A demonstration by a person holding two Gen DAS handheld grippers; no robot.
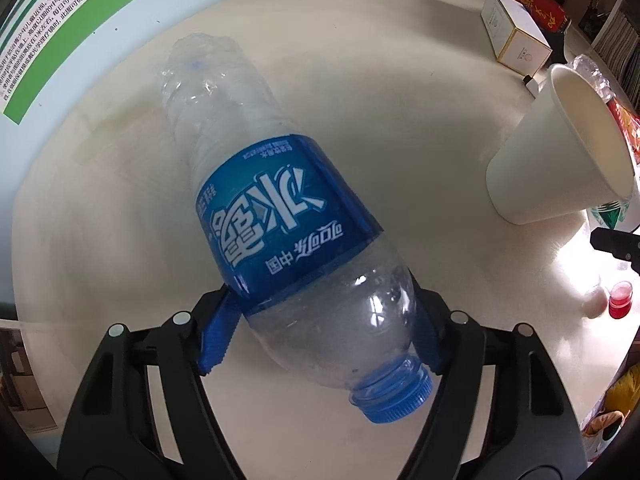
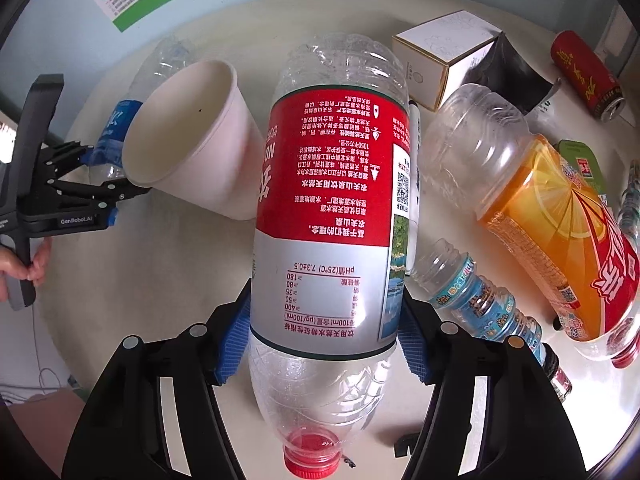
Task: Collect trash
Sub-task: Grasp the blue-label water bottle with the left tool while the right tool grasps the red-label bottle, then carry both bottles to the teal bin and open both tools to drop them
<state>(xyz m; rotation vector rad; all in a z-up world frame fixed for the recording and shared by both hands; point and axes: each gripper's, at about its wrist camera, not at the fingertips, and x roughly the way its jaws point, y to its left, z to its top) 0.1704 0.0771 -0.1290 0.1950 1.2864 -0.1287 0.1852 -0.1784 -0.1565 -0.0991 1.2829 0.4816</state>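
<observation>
We clamp our left gripper (image 1: 320,328) on the blue-label bottle (image 1: 276,216) and our right gripper (image 2: 324,344) on the red-label bottle (image 2: 332,216), gripping each mid-body to lift them off the table (image 1: 400,100).

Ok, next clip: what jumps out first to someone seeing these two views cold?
Two clear plastic bottles fill the views: a blue-labelled bottle between the blue pads of the left hand-held gripper, and a red-labelled bottle between those of the right hand-held gripper. A white paper cup lies tipped between them on the round table, with more bottles and a red can beyond.
</observation>
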